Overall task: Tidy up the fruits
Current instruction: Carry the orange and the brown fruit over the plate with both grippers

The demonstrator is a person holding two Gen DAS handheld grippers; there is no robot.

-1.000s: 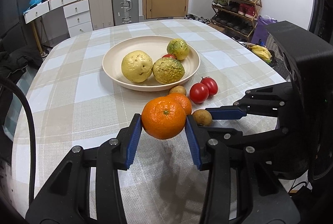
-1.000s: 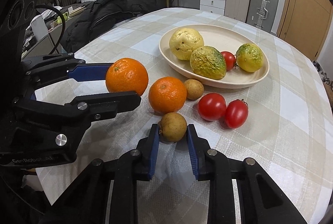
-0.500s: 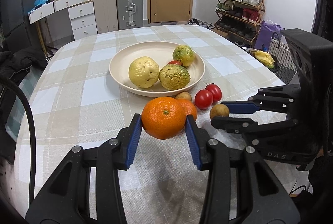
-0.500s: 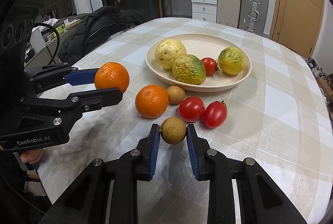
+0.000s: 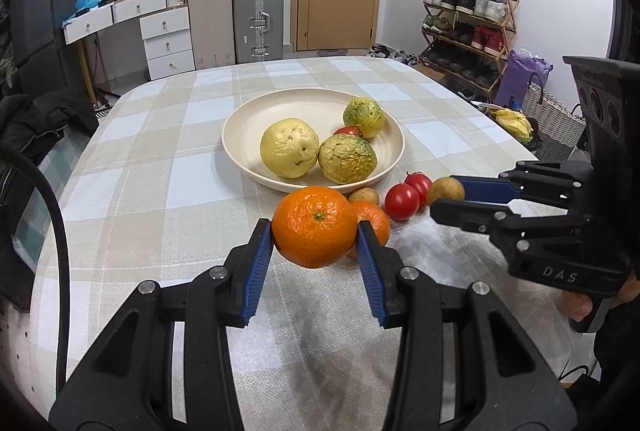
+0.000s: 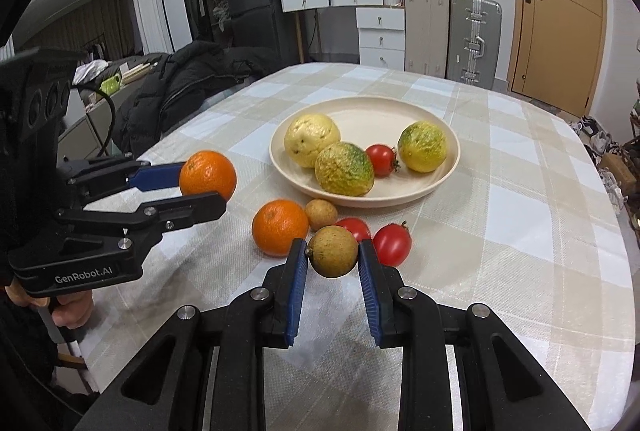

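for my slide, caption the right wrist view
Right gripper fingers clamp a small brown fruit above the checked tablecloth, plate of fruit beyond.

"GenRobot.AI" on left claw (image 6: 202, 187), "DAS" on right claw (image 5: 446, 201)

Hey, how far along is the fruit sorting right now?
Done: three yellow-green fruits and a tomato lie in the plate. In hand: left hand-held gripper holds an orange, right hand-held gripper a small brown fruit. Left on the table: another orange, a brown fruit, two tomatoes.
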